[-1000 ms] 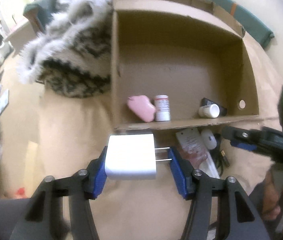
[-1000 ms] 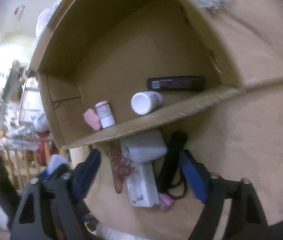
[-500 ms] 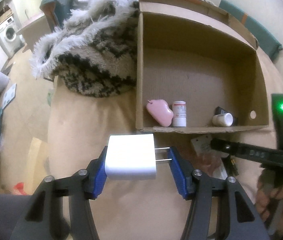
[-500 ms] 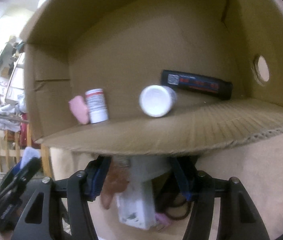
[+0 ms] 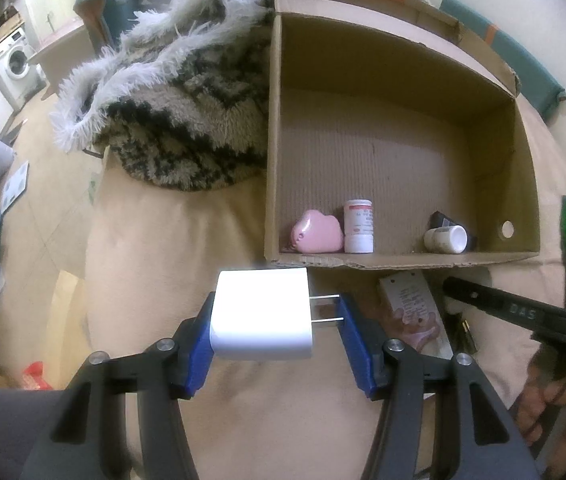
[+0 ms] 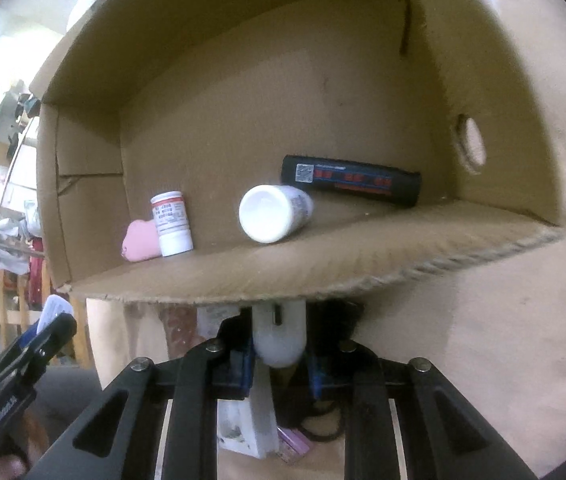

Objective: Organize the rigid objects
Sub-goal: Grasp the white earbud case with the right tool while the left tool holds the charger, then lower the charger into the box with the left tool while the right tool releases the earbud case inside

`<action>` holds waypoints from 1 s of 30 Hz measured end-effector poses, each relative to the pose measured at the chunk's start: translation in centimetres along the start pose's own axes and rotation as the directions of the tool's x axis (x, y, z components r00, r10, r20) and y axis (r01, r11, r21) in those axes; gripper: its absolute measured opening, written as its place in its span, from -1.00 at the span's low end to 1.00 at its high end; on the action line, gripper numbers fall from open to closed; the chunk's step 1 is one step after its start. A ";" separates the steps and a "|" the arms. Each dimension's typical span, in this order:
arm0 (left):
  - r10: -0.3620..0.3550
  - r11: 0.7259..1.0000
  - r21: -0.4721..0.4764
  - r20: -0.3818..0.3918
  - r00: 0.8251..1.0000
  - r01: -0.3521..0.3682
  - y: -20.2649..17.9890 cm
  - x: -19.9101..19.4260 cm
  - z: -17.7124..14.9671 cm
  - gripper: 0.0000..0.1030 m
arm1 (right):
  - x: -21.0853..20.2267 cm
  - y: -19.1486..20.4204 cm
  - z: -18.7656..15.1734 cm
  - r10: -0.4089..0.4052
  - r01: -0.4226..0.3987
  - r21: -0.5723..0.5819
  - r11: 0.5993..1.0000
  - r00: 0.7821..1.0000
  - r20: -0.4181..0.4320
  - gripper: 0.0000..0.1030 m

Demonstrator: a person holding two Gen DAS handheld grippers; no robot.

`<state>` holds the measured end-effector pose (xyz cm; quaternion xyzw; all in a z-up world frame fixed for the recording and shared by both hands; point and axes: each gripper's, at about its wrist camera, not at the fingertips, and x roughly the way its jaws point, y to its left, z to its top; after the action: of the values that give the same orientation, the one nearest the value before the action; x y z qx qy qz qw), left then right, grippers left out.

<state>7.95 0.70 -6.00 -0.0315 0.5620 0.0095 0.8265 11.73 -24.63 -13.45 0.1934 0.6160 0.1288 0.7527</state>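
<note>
My left gripper (image 5: 275, 320) is shut on a white plug charger (image 5: 261, 316), prongs pointing right, held in front of the open cardboard box (image 5: 399, 92). Inside the box lie a pink heart-shaped case (image 5: 317, 232), an upright white-and-red pill bottle (image 5: 359, 226), a tipped white bottle (image 5: 445, 239) and a black bar (image 6: 351, 180). My right gripper (image 6: 279, 354) is shut on a small white rounded object (image 6: 279, 336) just below the box's front edge (image 6: 323, 276). The right gripper also shows in the left wrist view (image 5: 515, 312).
A fluffy black-and-white blanket (image 5: 171, 92) lies left of the box on the beige cover. A white packet (image 5: 407, 300), a pinkish wrapper (image 5: 419, 328) and a black cable (image 6: 323, 420) lie in front of the box. A washing machine (image 5: 15, 64) stands far left.
My right gripper closed from wide open onto the small white object and moved close under the box's front edge. My left gripper kept the charger and drew back a little from the box.
</note>
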 end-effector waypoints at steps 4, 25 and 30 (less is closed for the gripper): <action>0.014 1.000 0.004 0.004 1.000 -0.014 0.0 0.0 -0.1 0.04 | -0.8 0.1 -0.6 -0.028 0.028 -0.021 0.999 1.000 0.013 -0.57; 0.064 0.997 0.028 0.135 0.989 -0.069 -0.4 -2.7 -0.4 0.04 | -8.1 1.6 -4.0 0.044 -0.035 -0.060 0.998 0.987 0.158 -0.57; 0.045 0.998 0.023 0.210 0.977 -0.052 -0.5 -5.0 0.9 0.04 | -9.9 2.5 -2.9 0.073 -0.057 -0.082 0.995 0.977 0.199 -0.57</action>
<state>6.94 0.38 -0.99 -0.0047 0.4723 0.0249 0.8810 6.99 -26.26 -4.09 0.1970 0.5243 0.1561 0.8136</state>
